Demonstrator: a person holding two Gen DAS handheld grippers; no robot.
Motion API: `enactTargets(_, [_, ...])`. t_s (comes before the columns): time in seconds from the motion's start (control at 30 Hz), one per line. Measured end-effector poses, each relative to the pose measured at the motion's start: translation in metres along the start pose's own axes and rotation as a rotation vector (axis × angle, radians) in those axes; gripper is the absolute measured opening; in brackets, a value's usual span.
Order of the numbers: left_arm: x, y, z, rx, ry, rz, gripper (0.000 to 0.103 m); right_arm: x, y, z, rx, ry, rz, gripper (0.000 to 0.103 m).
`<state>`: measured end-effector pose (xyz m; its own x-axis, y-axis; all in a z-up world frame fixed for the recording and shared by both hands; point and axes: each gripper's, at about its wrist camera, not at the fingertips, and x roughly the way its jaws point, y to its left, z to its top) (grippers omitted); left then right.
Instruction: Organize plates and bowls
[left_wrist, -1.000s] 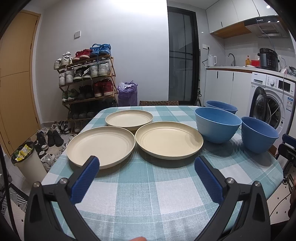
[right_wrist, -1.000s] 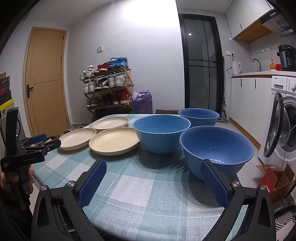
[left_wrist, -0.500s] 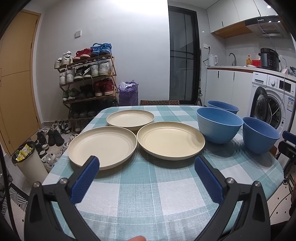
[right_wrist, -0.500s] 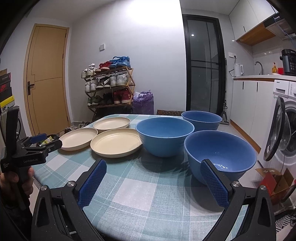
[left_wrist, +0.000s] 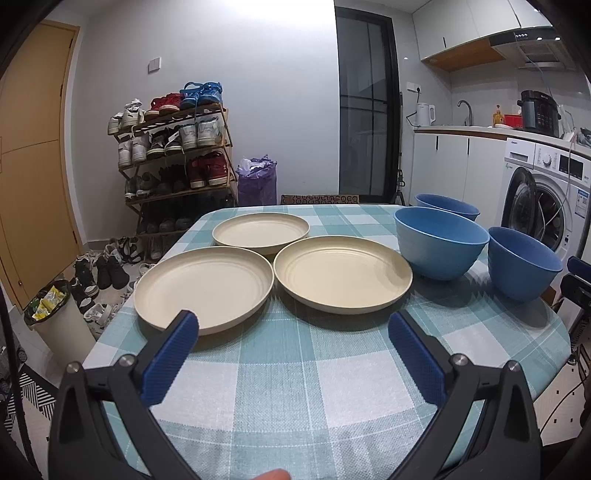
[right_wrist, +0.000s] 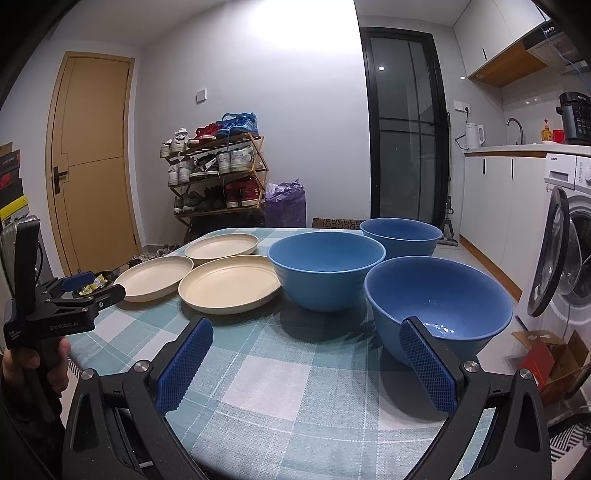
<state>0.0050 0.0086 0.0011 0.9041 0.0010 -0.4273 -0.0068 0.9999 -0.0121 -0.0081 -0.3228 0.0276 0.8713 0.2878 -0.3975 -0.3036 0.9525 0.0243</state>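
Note:
Three cream plates lie on the checked tablecloth: a near left plate (left_wrist: 203, 284), a near right plate (left_wrist: 342, 277) and a far plate (left_wrist: 260, 233). Three blue bowls stand to their right: a middle bowl (left_wrist: 439, 242), a near bowl (left_wrist: 522, 263) and a far bowl (left_wrist: 447, 207). My left gripper (left_wrist: 293, 334) is open and empty, hovering in front of the two near plates. My right gripper (right_wrist: 306, 339) is open and empty, with its right finger just before the near bowl (right_wrist: 437, 299). The left gripper also shows in the right wrist view (right_wrist: 85, 286).
The table (left_wrist: 306, 387) has a teal checked cloth and a rounded right edge. A shoe rack (left_wrist: 177, 162) and a bin (left_wrist: 55, 317) stand to the left. A washing machine (left_wrist: 546, 199) and kitchen counter stand to the right.
Both grippers have drawn back slightly from the table, so the plates and bowls look a little farther and higher in view. Nothing on the table has moved.

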Motion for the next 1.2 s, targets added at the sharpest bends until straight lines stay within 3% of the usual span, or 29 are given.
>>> enactTargets(0.8, [0.005,-0.003,-0.002,0.013,0.011,0.012,0.103,-0.004,-0.004,0.002,0.003,0.001,-0.007,0.103])
enactTargets(1.2, [0.003,-0.004,0.014,0.039,0.026,0.006,0.103,0.012,-0.001,0.018,-0.040,0.084,-0.083,0.103])
